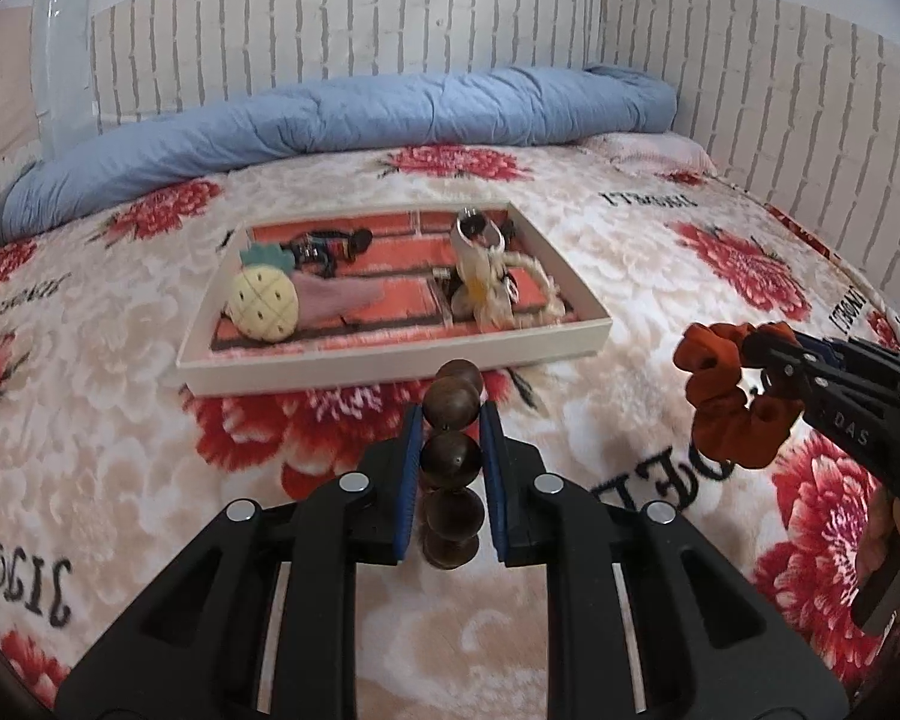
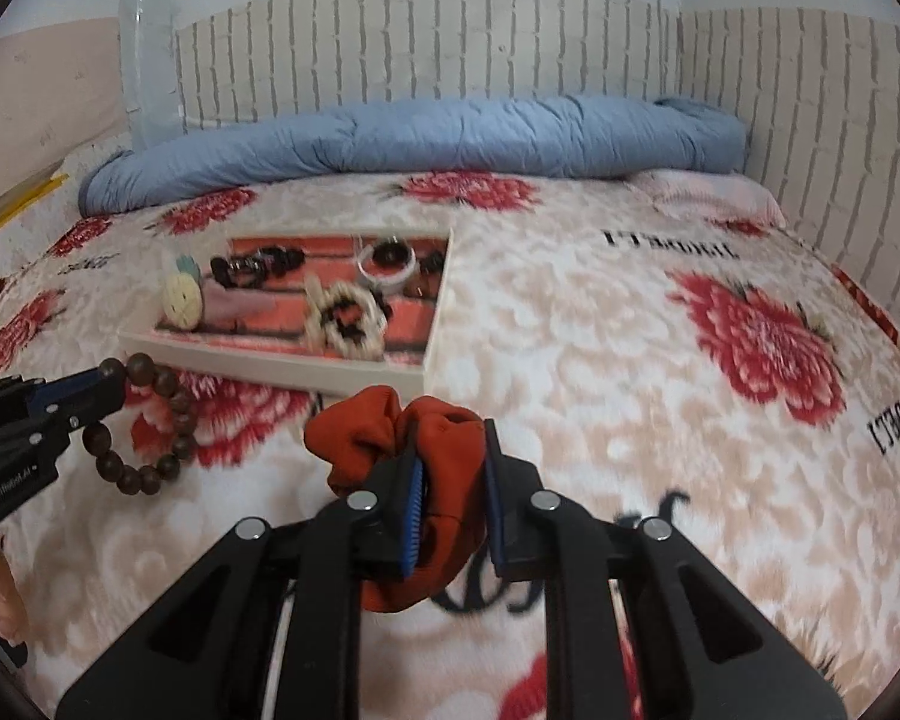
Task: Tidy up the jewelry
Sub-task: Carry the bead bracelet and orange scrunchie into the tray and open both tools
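My left gripper (image 1: 450,420) is shut on a brown wooden bead bracelet (image 1: 452,459), held above the bed just in front of the tray; in the right wrist view the bracelet (image 2: 150,426) hangs as a loop from the left gripper (image 2: 111,387). My right gripper (image 2: 450,438) is shut on a rust-orange scrunchie (image 2: 444,450), which shows at the right of the left wrist view as the scrunchie (image 1: 729,402) in the right gripper (image 1: 762,360). The white tray (image 1: 390,357) holds a pineapple charm (image 1: 264,300), a pink piece, dark beads, a white bangle (image 1: 477,234) and a cream scrunchie (image 1: 498,294).
The tray (image 2: 270,369) lies on a bed with a red-flower blanket (image 1: 630,276). A rolled blue quilt (image 1: 330,126) runs along the back by the brick-pattern wall (image 1: 450,18). A hand (image 1: 888,546) holds the right gripper at the right edge.
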Demonstrator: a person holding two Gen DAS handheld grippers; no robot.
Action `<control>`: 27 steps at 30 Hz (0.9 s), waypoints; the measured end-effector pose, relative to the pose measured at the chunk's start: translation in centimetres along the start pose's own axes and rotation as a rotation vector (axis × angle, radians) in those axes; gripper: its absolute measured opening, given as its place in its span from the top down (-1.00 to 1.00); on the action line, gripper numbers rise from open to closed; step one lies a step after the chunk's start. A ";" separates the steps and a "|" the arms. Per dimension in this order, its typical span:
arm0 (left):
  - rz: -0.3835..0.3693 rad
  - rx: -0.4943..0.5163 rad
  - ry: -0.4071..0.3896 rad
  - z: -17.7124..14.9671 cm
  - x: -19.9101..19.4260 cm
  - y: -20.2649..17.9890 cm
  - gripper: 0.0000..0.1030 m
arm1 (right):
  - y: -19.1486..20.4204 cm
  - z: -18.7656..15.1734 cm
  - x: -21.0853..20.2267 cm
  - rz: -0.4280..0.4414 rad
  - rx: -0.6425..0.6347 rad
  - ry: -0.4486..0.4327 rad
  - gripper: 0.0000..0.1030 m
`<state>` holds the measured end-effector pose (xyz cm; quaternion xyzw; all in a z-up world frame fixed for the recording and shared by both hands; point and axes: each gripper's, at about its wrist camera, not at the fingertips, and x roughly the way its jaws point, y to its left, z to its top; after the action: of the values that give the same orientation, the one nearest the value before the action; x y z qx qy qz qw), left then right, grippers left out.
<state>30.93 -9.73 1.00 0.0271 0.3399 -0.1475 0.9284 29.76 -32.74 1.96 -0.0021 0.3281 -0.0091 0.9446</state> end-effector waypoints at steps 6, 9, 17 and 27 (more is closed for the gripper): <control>-0.011 -0.021 -0.043 2.8 -0.4 2.0 0.65 | 1.7 3.7 0.5 0.017 -0.006 -0.054 0.67; 0.005 -0.027 -0.071 4.4 -0.4 3.0 0.65 | 2.7 5.3 1.2 0.019 -0.016 -0.074 0.67; 0.100 -0.053 -0.140 8.7 1.4 6.8 0.65 | 5.2 8.8 4.4 0.019 -0.024 -0.121 0.67; 0.220 -0.073 -0.189 11.3 5.5 10.8 0.65 | 6.0 10.8 8.7 -0.020 -0.004 -0.188 0.66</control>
<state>45.10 -2.56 5.61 0.0164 0.2513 -0.0340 0.9672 43.36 -26.92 4.96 -0.0079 0.2380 -0.0177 0.9711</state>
